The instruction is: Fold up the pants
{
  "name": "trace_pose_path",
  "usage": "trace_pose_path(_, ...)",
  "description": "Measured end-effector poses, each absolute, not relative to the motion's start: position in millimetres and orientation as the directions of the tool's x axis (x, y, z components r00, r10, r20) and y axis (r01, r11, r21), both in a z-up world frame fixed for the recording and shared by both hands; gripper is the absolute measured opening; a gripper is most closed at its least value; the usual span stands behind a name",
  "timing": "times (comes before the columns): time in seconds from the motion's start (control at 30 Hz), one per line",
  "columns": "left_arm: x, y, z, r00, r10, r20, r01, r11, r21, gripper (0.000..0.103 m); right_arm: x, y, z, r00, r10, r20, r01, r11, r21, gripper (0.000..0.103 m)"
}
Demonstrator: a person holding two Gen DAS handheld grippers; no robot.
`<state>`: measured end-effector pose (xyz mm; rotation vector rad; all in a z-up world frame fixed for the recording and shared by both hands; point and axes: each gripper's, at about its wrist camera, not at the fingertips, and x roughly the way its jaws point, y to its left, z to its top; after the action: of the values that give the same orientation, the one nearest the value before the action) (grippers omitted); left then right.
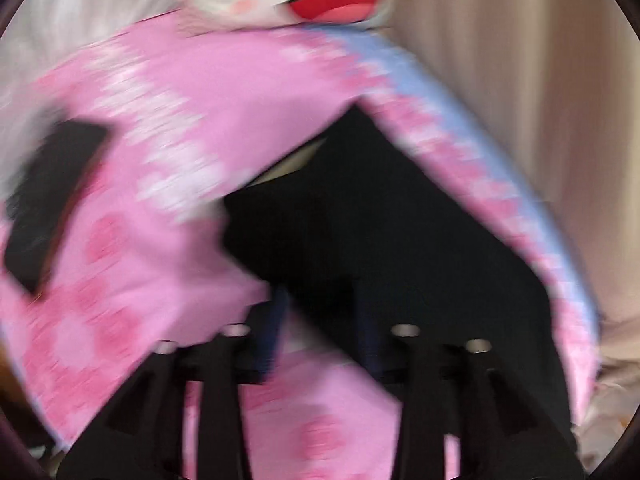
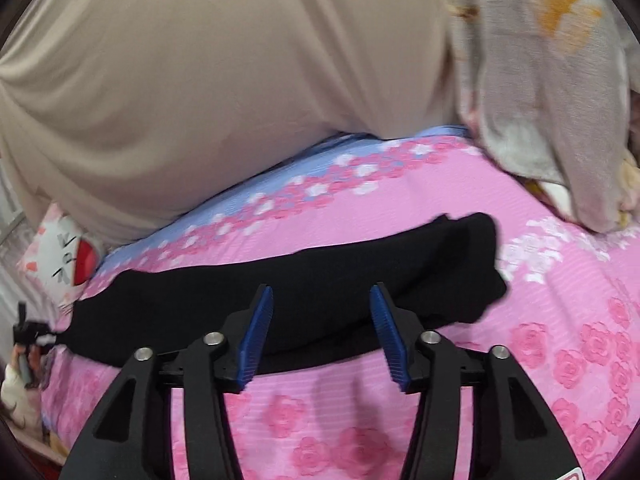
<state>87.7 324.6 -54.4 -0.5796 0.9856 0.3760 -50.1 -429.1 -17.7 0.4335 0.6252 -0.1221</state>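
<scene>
Right wrist view showed the right gripper (image 2: 321,322) with its blue pads (image 2: 256,336) spread apart, holding nothing, just above the near edge of the black pants (image 2: 288,280). The pants lay in a long folded strip across the pink flowered bedsheet (image 2: 540,344), in front of a beige cloth (image 2: 224,72). Left wrist view was very blurred; I could not tell if the left gripper (image 1: 322,320) was closed, but the pants filled the space ahead of it.
</scene>
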Motion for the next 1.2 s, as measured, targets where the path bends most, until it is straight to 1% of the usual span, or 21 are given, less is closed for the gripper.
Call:
trace_pose_path(0.07, 77.5, 318.1, -51.3, 0.522, 0.083, -0.849, -0.547, 0.797, -0.258, 0.047, -52.9, -451.9, -25.6, 0.777, -0.026, -0.628, 0.335, 0.863, 0.378, 0.054)
trace_pose_path(0.17, 68.7, 293.6, -25.3, 0.532, 0.272, -0.802, -0.566, 0.818, -0.098, 0.045, -56.8, -481.0, -21.4, 0.765, -0.088, -0.638, 0.416, 0.824, 0.384, 0.054)
trace_pose_path(0.2, 67.9, 286.4, -16.1, 0.543, 0.309, -0.780, -0.566, 0.822, -0.068, 0.047, -56.0, -488.4, -19.3, 0.763, -0.098, -0.639, 0.432, 0.813, 0.390, 0.060)
trace_pose_path(0.27, 64.9, 269.5, 3.6, 0.584, 0.354, -0.730, -0.561, 0.826, -0.047, 0.058, -48.3, -508.1, -18.5, 0.756, -0.081, -0.649, 0.463, 0.768, 0.443, 0.077)
trace_pose_path(0.37, 61.7, 238.2, 28.3, 0.677, 0.322, -0.662, -0.499, 0.862, -0.092, 0.071, -27.7, -528.1, -30.7, 0.764, 0.028, -0.645, 0.432, 0.720, 0.543, 0.078)
trace_pose_path(0.4, 68.6, 221.9, 33.0, 0.704, 0.291, -0.649, -0.454, 0.886, -0.096, 0.077, -14.2, -532.2, -36.5, 0.745, 0.052, -0.665, 0.430, 0.725, 0.539, 0.076)
trace_pose_path(0.43, 71.7, 207.5, 34.1, 0.717, 0.264, -0.645, -0.418, 0.904, -0.095, 0.081, 0.6, -534.0, -40.9, 0.716, 0.061, -0.696, 0.430, 0.746, 0.508, 0.068)
trace_pose_path(0.47, 76.8, 192.7, 33.5, 0.729, 0.230, -0.644, -0.374, 0.923, -0.093, 0.081, 23.7, -530.9, -40.5, 0.668, 0.061, -0.742, 0.416, 0.795, 0.441, 0.021)
trace_pose_path(0.5, 82.9, 176.9, 31.4, 0.733, 0.201, -0.650, -0.328, 0.941, -0.080, 0.081, 32.5, -525.7, -31.8, 0.670, 0.054, -0.740, 0.395, 0.819, 0.417, 0.009)
trace_pose_path(0.53, 88.3, 161.5, 28.1, 0.727, 0.185, -0.661, -0.294, 0.954, -0.057, 0.081, 33.9, -520.1, -17.5, 0.704, 0.042, -0.709, 0.363, 0.836, 0.411, 0.009)
trace_pose_path(0.57, 91.2, 149.8, 25.6, 0.725, 0.170, -0.668, -0.266, 0.963, -0.043, 0.081, 28.3, -506.5, 15.9, 0.782, 0.039, -0.622, 0.268, 0.880, 0.393, 0.009)
trace_pose_path(0.67, 87.1, 125.0, 17.7, 0.728, 0.140, -0.672, -0.200, 0.980, -0.013, 0.081, -9.5, -477.9, 69.5, 0.895, 0.011, -0.447, 0.110, 0.964, 0.244, 0.009)
trace_pose_path(0.7, 85.8, 116.5, 11.3, 0.722, 0.135, -0.679, -0.177, 0.984, 0.007, 0.081, -15.7, -478.4, 70.2, 0.898, 0.003, -0.441, 0.105, 0.970, 0.220, 0.009)
trace_pose_path(0.73, 85.2, 110.1, 4.7, 0.714, 0.130, -0.688, -0.163, 0.987, 0.018, 0.081, -20.3, -482.0, 63.7, 0.886, -0.024, -0.464, 0.125, 0.974, 0.188, 0.010)
trace_pose_path(0.8, 84.2, 98.6, -9.9, 0.690, 0.103, -0.716, -0.130, 0.991, 0.017, 0.081, -20.4, -503.8, 17.3, 0.786, -0.136, -0.604, 0.244, 0.965, 0.099, 0.033)
trace_pose_path(0.87, 88.0, 90.8, -24.9, 0.656, 0.063, -0.752, -0.100, 0.995, -0.004, 0.081, -25.3, -535.0, -37.3, 0.631, -0.199, -0.750, 0.384, 0.920, 0.080, 0.035)
trace_pose_path(0.9, 90.6, 87.2, -29.9, 0.641, 0.050, -0.765, -0.089, 0.996, -0.009, 0.081, -34.2, -546.4, -52.0, 0.597, -0.186, -0.780, 0.429, 0.896, 0.115, 0.035)
trace_pose_path(1.03, 96.4, 69.4, -39.7, 0.624, 0.043, -0.780, -0.044, 0.999, 0.020, 0.081, -67.7, -560.1, -44.0, 0.698, -0.138, -0.702, 0.452, 0.846, 0.283, 0.037)
trace_pose_path(1.1, 100.4, 60.4, -40.2, 0.622, 0.025, -0.783, -0.021, 1.000, 0.015, 0.081, -58.1, -562.2, -32.2, 0.729, -0.081, -0.679, 0.417, 0.840, 0.348, 0.057)
trace_pose_path(1.17, 102.6, 51.5, -39.8, 0.622, 0.003, -0.783, 0.001, 1.000, 0.005, 0.081, -37.6, -562.3, -25.7, 0.731, -0.018, -0.682, 0.378, 0.843, 0.383, 0.068)
trace_pose_path(1.2, 103.0, 44.9, -39.1, 0.625, -0.008, -0.780, 0.015, 1.000, 0.001, 0.081, -23.1, -565.3, -26.7, 0.724, 0.000, -0.690, 0.371, 0.842, 0.390, 0.070)
